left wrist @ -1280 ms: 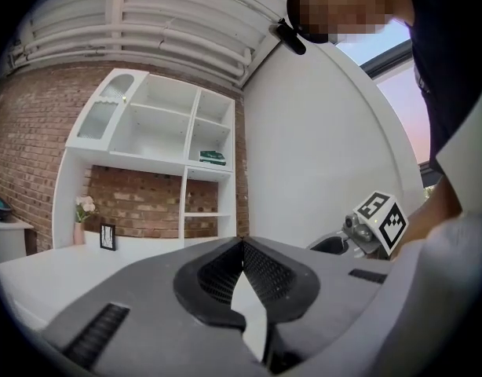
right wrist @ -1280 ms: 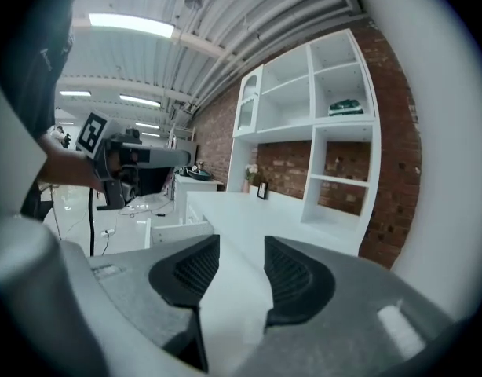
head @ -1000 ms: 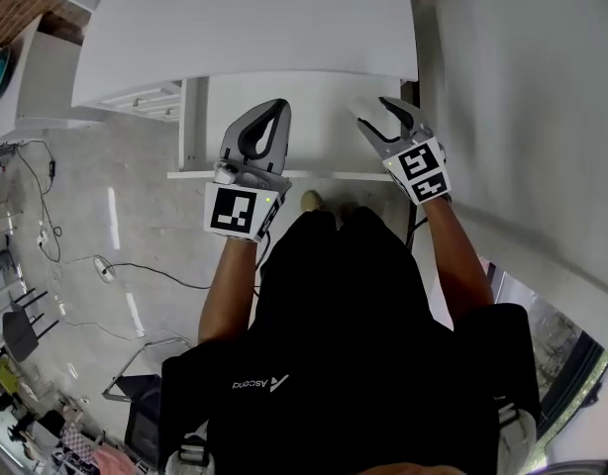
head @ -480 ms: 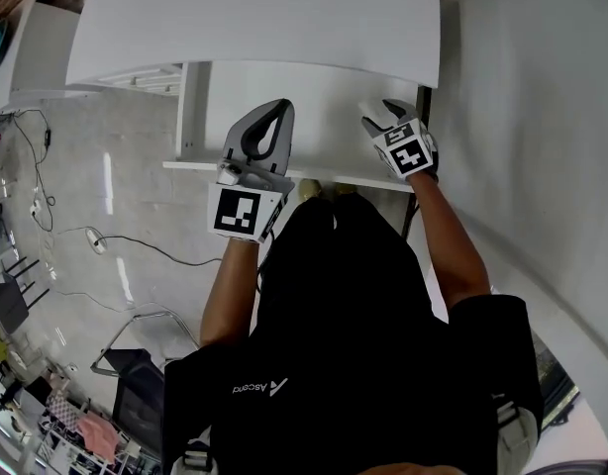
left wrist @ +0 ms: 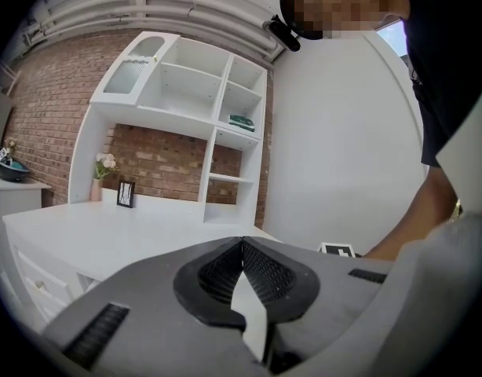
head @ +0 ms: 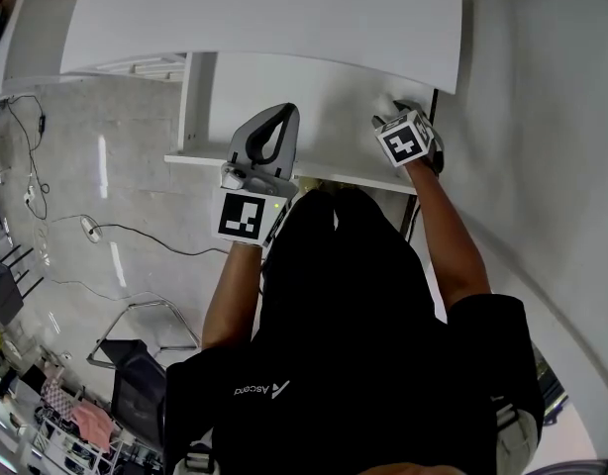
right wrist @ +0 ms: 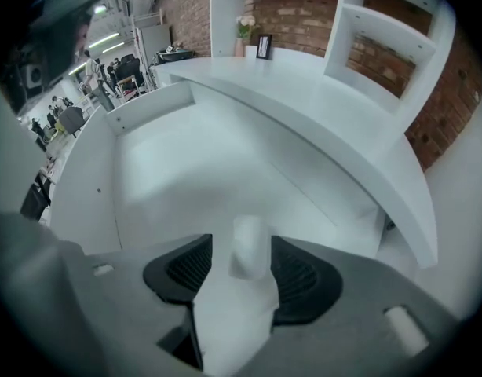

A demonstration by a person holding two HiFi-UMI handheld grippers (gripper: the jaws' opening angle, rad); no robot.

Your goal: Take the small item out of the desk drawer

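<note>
Ahead of the right gripper's (head: 414, 116) jaws, just opened wider, the open white drawer (right wrist: 186, 163) lies bare. Only a small white cylindrical item (right wrist: 249, 246) stands between them, apparently untouched. A white curved tabletop (right wrist: 327, 112) overhangs beyond.

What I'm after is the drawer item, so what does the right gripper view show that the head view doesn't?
Only the right gripper view: a small white item between the right gripper's jaws, just opened wider, plus a picture frame. Only the head view: the left gripper, jaws together, and floor cables. Both: the open white drawer and desk top.
</note>
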